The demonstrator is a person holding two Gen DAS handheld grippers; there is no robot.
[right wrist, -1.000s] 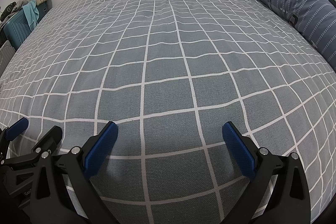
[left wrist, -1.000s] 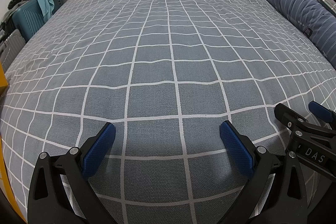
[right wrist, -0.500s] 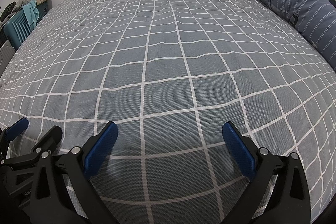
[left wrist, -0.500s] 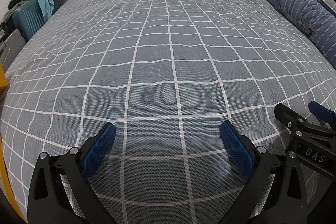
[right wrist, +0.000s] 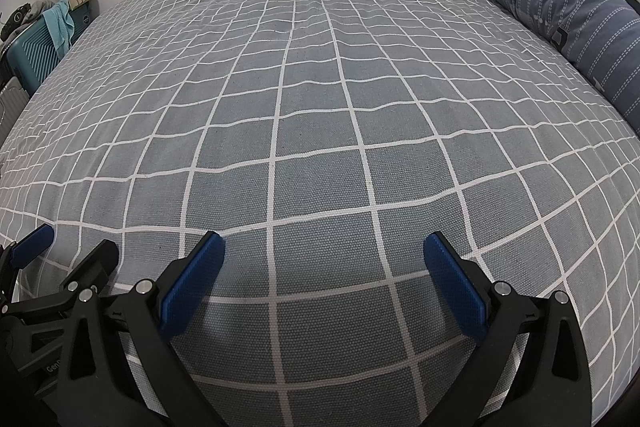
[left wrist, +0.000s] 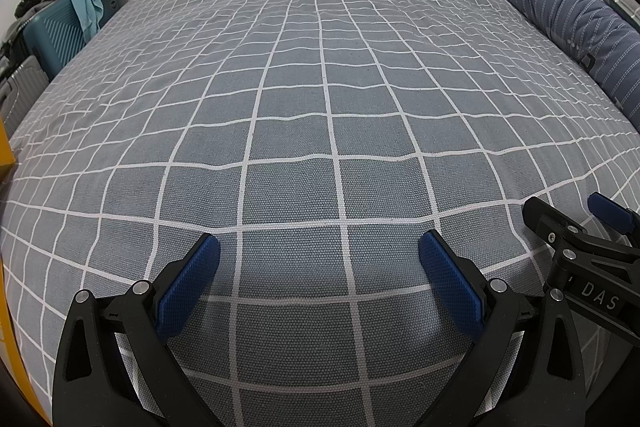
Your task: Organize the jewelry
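Left gripper (left wrist: 319, 259) and right gripper (right wrist: 324, 259) spread wide, side by side, holding nothing, low over grey checked bedspread (left wrist: 320, 107). Striped blue bolster (left wrist: 576, 27) along right edge; teal suitcase (left wrist: 52, 35) off left edge, draped with cloth (left wrist: 86, 7). Jewelry nowhere in view.

We see even, soft indoor light, faint shadows under the fingers (left wrist: 188, 283) on the bedspread (left wrist: 320, 131), sharp focus, strong fisheye bending, dark corners.
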